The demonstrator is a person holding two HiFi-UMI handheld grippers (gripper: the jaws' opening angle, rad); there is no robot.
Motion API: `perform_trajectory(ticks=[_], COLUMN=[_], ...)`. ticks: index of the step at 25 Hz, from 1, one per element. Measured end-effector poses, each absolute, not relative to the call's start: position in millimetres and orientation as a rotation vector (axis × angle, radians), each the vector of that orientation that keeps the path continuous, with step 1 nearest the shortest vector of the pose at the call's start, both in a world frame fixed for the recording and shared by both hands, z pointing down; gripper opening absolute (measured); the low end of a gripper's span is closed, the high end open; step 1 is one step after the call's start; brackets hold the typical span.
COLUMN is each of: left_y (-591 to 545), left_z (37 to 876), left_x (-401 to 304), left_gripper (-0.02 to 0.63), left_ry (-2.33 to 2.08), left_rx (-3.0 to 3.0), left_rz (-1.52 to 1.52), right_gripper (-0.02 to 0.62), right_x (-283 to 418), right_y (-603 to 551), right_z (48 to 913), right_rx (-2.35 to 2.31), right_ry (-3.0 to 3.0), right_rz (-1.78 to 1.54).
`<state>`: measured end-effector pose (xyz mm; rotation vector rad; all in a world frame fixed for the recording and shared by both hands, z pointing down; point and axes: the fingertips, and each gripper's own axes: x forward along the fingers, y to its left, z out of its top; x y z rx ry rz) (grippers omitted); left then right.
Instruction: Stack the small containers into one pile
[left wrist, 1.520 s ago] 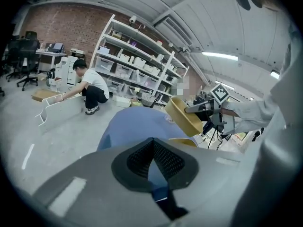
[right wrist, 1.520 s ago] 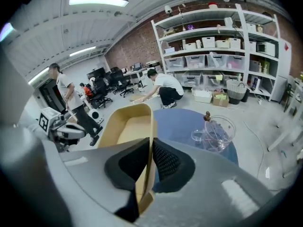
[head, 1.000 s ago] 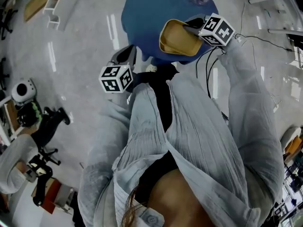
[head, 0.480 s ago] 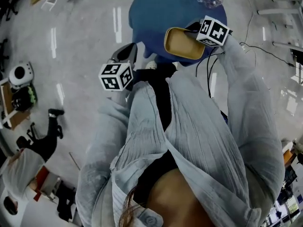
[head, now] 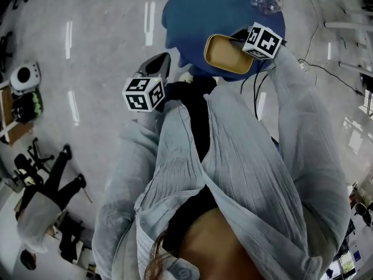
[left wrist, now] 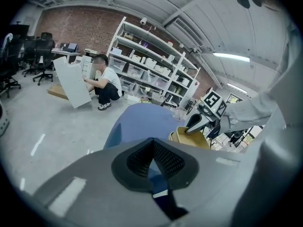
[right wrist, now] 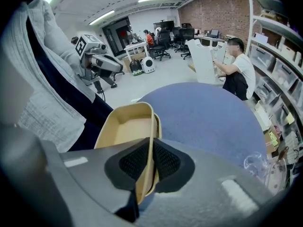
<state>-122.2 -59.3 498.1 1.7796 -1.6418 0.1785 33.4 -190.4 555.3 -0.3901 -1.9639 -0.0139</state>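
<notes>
I find the right gripper clamped on the side wall of the shallow tan rectangular plastic container, which it holds tilted over the near edge of the round blue table. The left gripper has its jaws closed on nothing. It is held off the table's edge, well apart from the container.

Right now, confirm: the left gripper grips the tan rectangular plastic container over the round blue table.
Wrong side: the right gripper grips the tan rectangular plastic container over the round blue table, as the right gripper view shows.
</notes>
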Motion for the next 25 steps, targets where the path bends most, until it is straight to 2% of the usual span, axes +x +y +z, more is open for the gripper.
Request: perform_trajectory(ticks=[6, 9, 16, 17, 20, 22, 25], left_y=[-63, -61, -66, -66, -65, -67, -76], left_z=[499, 502, 499, 498, 495, 495, 494], left_x=[-115, -122, -123, -123, -124, -125, -124], left_gripper=[0.011, 0.011, 0.011, 0.011, 0.011, 0.012, 0.011], left_ry=[-1.651, -1.651, -1.644, -1.642, -1.63, -1.617, -1.588], left_rx=[1.763, 1.759, 1.771, 1.775, 1.794, 1.808, 1.845], left_rz=[0.173, 0.177, 0.184, 0.184, 0.186, 0.189, 0.198], right_gripper=[0.026, 0.062, 0.204, 0.24, 0.411, 0.485, 0.503], right_x=[33, 25, 27, 28, 27, 24, 26], right_y=[-195, -193, -191, -190, -187, -187, -188], right_z=[565, 567, 576, 577, 576, 572, 563], right_rx=[-0.373, -0.366, -0.343, -0.334, -0.28, -0.242, -0.189], right_ry=[-1.984, -2.0, -1.963, -1.962, -1.977, -2.006, -2.059], right_rz=[-0.044, -0.074, -0.127, -0.126, -0.108, -0.085, -0.035])
